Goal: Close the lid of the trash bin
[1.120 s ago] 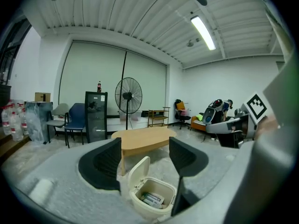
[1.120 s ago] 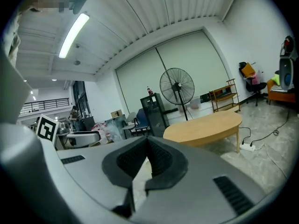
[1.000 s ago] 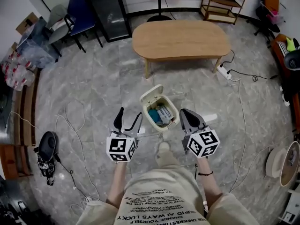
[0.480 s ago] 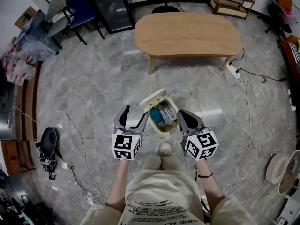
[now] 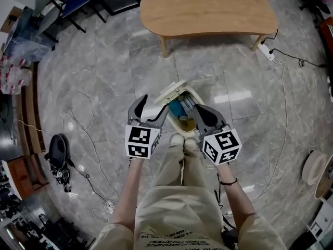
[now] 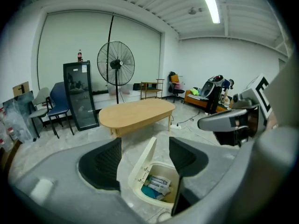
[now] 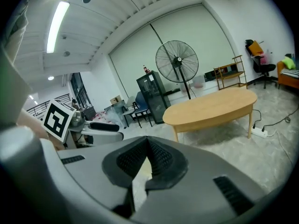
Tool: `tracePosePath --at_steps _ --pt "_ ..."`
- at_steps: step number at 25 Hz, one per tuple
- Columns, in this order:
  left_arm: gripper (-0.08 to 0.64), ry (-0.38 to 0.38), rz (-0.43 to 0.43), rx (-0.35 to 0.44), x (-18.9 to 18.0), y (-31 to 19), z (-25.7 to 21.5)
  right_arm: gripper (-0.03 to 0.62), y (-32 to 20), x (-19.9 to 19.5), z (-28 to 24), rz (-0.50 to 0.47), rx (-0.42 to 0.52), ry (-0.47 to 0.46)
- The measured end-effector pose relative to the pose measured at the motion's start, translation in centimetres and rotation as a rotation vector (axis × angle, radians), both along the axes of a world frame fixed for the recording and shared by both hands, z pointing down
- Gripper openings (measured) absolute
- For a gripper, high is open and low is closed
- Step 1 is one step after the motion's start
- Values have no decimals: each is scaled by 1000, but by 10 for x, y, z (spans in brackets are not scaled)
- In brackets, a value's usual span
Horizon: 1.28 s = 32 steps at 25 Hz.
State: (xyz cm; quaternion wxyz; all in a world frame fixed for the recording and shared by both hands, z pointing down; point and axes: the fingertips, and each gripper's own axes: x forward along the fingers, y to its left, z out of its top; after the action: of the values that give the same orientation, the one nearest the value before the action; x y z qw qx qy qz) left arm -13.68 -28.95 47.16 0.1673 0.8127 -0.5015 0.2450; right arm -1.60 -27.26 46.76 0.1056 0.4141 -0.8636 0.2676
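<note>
Bright ceiling-tube light, fisheye-warped edges

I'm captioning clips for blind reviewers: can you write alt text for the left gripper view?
A cream plastic trash bin sits on the floor with its hinged lid standing open, seen between the parted jaws of the left gripper. Beyond it stand an oval wooden table, a black pedestal fan and a glass-door cabinet.

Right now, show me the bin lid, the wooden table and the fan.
bin lid [image 6: 144,166]: left gripper view, raised panel's middle
wooden table [image 6: 136,112]: left gripper view, tabletop centre
fan [image 6: 115,63]: left gripper view, centre hub
</note>
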Motion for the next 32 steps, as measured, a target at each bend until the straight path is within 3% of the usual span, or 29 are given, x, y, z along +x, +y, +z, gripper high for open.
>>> tracePosePath --at_steps 13,18,32 --pt "308 -147 207 -174 17 -13 91 5 12 -2 81 112 -133 -31" --pt "308 -202 272 -197 21 -12 104 5 21 -7 94 137 -167 -63" --pt "307 -220 345 -241 41 1 113 5 45 0 113 235 -210 -75"
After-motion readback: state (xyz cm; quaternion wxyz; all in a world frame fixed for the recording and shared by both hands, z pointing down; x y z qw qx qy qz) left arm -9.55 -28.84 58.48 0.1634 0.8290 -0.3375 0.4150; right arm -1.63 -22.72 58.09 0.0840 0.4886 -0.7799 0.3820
